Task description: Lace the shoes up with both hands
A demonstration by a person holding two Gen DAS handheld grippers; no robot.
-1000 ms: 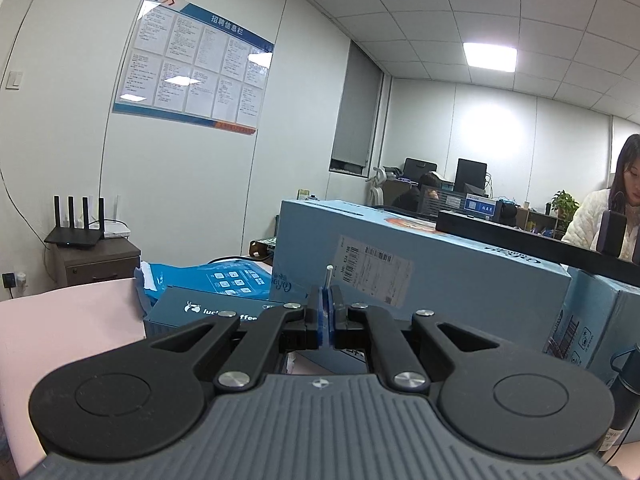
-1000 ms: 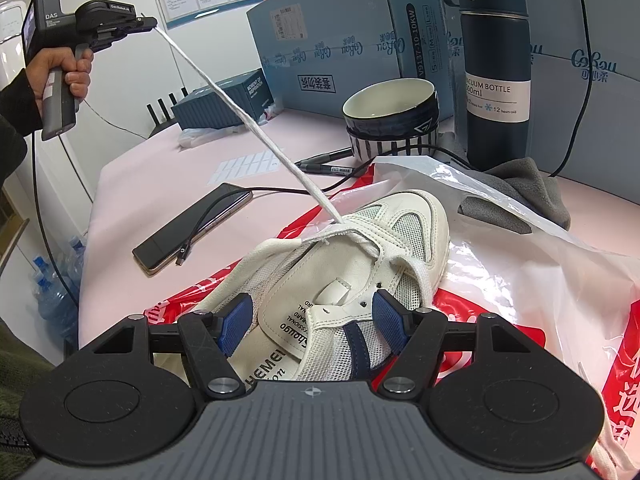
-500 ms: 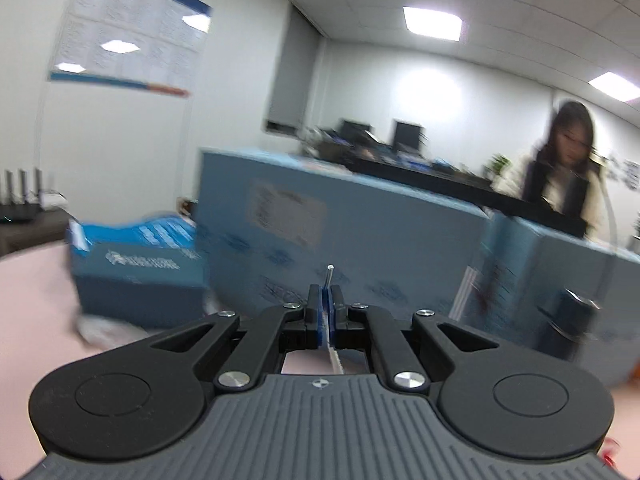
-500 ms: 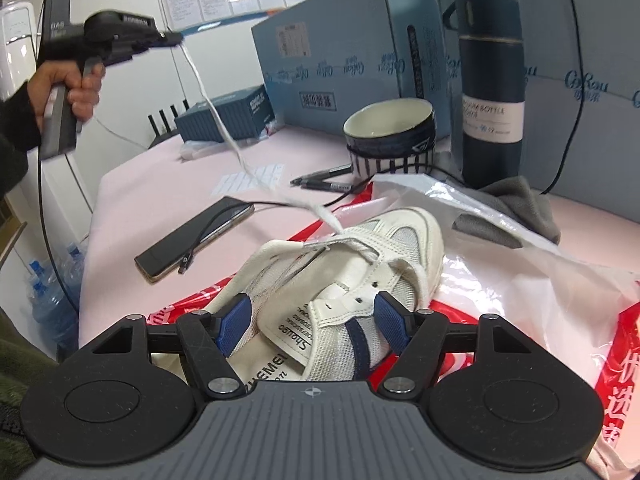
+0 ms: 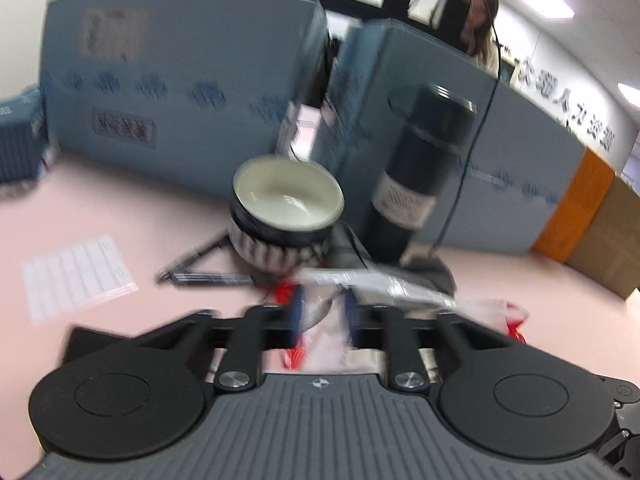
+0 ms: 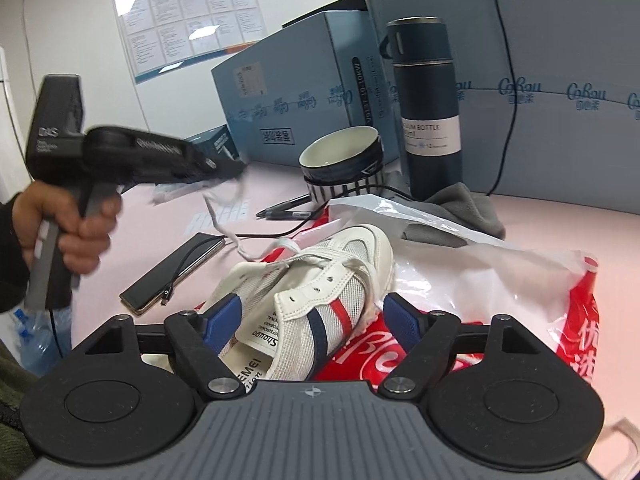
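A white sneaker (image 6: 320,280) with red and navy stripes lies on a red-and-white plastic bag (image 6: 480,280). My right gripper (image 6: 312,320) straddles its heel end. Its jaws are opening and the blue pads (image 6: 222,318) stand clear of the shoe. A hand (image 6: 76,232) holds my left gripper (image 6: 234,168) low at the left, pointing toward the shoe. The white lace (image 6: 218,222) hangs slack from just under its tip down to the eyelets. In the blurred left wrist view my left gripper (image 5: 324,312) has its jaws opening. Whether the lace still lies between them is not clear.
A striped bowl (image 6: 340,160) and a dark vacuum bottle (image 6: 426,112) stand behind the shoe, with a grey cloth (image 6: 460,208) beside them. A phone (image 6: 172,272) with a cable and pens (image 6: 286,210) lie to the left. Blue cartons (image 6: 288,92) wall the back.
My left gripper swung down from high at the left toward the shoe and its shut jaws parted. The taut lace went slack. My right jaws widened around the shoe.
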